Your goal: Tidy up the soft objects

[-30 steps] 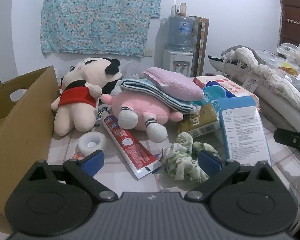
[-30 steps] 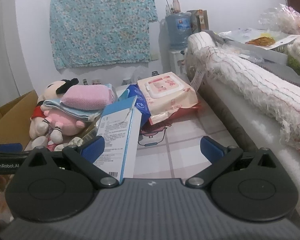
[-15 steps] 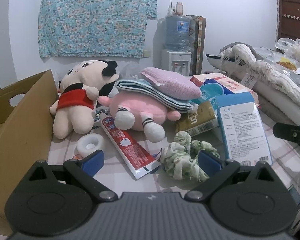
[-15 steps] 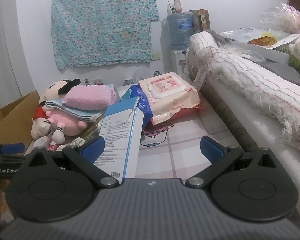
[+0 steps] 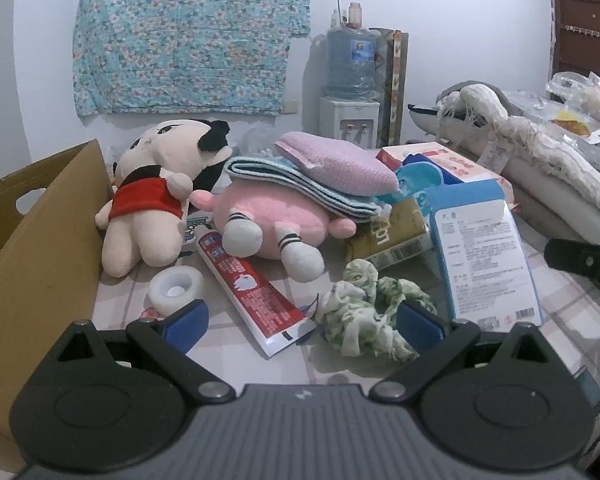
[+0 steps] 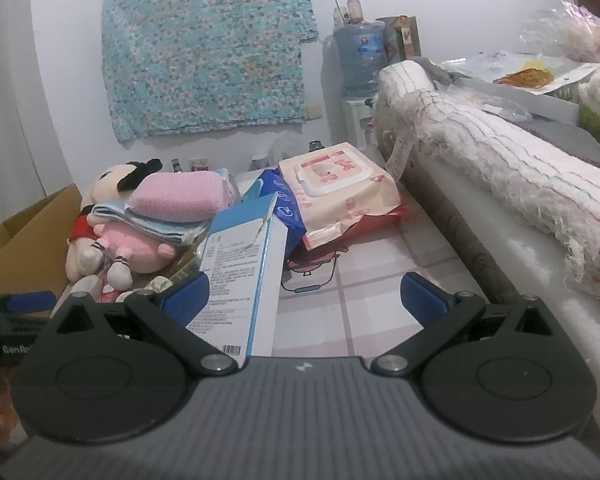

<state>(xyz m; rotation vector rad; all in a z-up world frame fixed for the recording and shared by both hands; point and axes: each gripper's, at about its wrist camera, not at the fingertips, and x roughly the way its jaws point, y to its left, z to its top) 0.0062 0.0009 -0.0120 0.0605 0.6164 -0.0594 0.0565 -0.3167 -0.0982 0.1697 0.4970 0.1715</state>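
The left gripper (image 5: 302, 322) is wide open over the green cloth (image 5: 364, 314). The right gripper (image 6: 304, 296) is wide open too, holding nothing.

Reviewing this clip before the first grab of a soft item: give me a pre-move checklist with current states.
1. Left gripper open: ok.
2. Right gripper open, holding nothing: ok.
3. Scrunchie within the left gripper's span: ok, nearer its right finger.
4. Toothpaste clear of that grasp: not ok, its end lies between the fingers.
5. Cardboard box open to receive items: ok.
6. Box contents: cannot tell.
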